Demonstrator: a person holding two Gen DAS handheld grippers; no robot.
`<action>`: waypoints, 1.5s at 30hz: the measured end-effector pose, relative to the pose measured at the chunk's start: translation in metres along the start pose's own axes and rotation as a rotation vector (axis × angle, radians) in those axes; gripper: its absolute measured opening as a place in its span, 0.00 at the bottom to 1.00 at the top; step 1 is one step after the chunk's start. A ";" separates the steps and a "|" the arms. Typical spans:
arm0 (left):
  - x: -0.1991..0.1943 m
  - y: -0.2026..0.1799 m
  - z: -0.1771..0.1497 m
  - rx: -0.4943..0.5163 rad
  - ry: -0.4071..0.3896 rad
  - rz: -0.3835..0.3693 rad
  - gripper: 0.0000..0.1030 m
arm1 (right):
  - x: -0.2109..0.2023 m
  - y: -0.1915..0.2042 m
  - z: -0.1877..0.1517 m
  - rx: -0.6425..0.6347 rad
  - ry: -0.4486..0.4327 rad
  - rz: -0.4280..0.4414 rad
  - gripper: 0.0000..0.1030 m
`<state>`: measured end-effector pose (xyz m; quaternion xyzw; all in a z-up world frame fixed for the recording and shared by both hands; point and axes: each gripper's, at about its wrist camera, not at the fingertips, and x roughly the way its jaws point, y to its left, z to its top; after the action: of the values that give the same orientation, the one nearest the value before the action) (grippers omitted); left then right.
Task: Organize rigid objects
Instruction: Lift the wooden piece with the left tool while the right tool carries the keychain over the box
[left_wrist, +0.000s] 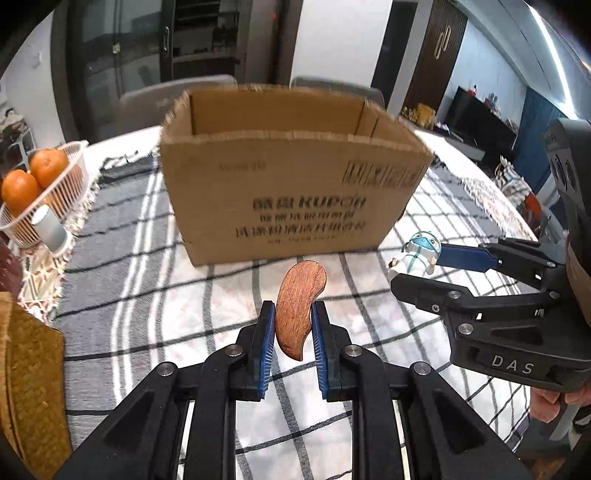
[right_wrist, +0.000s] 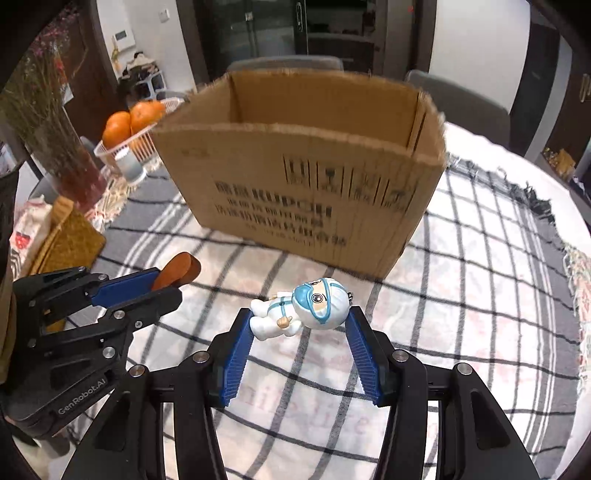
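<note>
The left gripper (left_wrist: 293, 325) was squeezed tight on a curved wooden piece (left_wrist: 300, 308). The piece stood up between the blue pads (left_wrist: 266, 345), lifted off the checked cloth (left_wrist: 155, 295), a little way in front of the cardboard box (left_wrist: 291, 192).

The right gripper (right_wrist: 300, 325) had a small toy figure (right_wrist: 301, 310) in a white suit and blue mask between its fingers. The toy lay on its side, head toward the right finger and feet at the left one. It looked gripped, with both pads pressing on it, and seemed to be up off the cloth too.

So both things looked picked up, and the carrying step was in hand. The box stood open at the top, just ahead of both grippers. Next, each gripper would likely need to rise above the box's front wall, go over the opening, and then let go.

A basket of oranges (left_wrist: 40, 184) sat off to the left, well apart from the box.
</note>
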<state>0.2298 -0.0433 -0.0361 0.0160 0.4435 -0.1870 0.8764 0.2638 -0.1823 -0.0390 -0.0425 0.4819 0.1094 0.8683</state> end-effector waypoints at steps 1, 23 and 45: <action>-0.007 0.001 0.001 -0.004 -0.016 0.006 0.20 | -0.004 0.002 0.001 0.002 -0.011 -0.001 0.51; -0.089 -0.017 0.038 0.035 -0.249 0.037 0.20 | -0.100 0.004 0.020 0.022 -0.244 -0.017 0.51; -0.095 -0.007 0.100 0.042 -0.305 0.022 0.20 | -0.123 -0.002 0.077 0.034 -0.357 -0.029 0.51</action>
<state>0.2534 -0.0398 0.1003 0.0108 0.3011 -0.1868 0.9351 0.2650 -0.1889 0.1061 -0.0146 0.3213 0.0946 0.9421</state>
